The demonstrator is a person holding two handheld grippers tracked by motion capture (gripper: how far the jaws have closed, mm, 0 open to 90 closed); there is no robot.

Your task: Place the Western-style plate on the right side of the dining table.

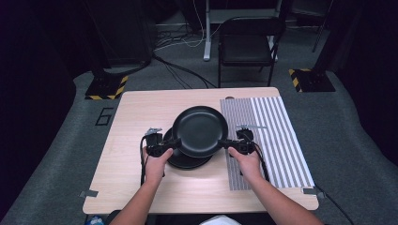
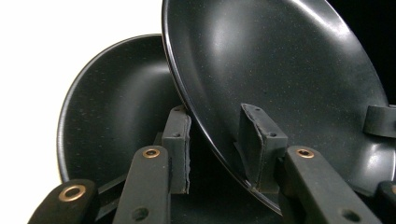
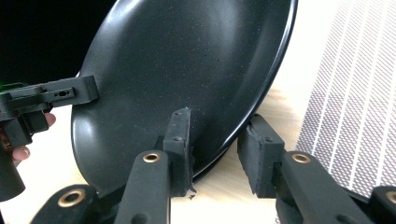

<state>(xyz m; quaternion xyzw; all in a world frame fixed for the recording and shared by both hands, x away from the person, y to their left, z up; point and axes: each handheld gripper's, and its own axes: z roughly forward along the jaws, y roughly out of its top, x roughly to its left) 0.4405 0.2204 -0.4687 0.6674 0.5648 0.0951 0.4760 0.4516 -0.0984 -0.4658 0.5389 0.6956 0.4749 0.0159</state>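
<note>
Black pads on the left gripper straddle the near-left rim of the top plate, one pad inside the bowl and one beneath; they look clamped on it. Opposite, the right gripper pinches the right rim the same way, with one pad on the inner face and the other under the edge. Between the two, the top plate hangs lifted and tilted above the lower plate, which lies flat on the table just beneath and slightly nearer the person. To the right lies a striped mat, partly under the right hand.

Judging by its glazed sheen, the plate is stiff, fairly heavy for a rim pinch, slick and breakable. Opposed grips at the rim, across its width, seem the sound hold, since the thin edge fits between the pads. Uneven pull from either side could let it slide out or knock the lower plate.
</note>
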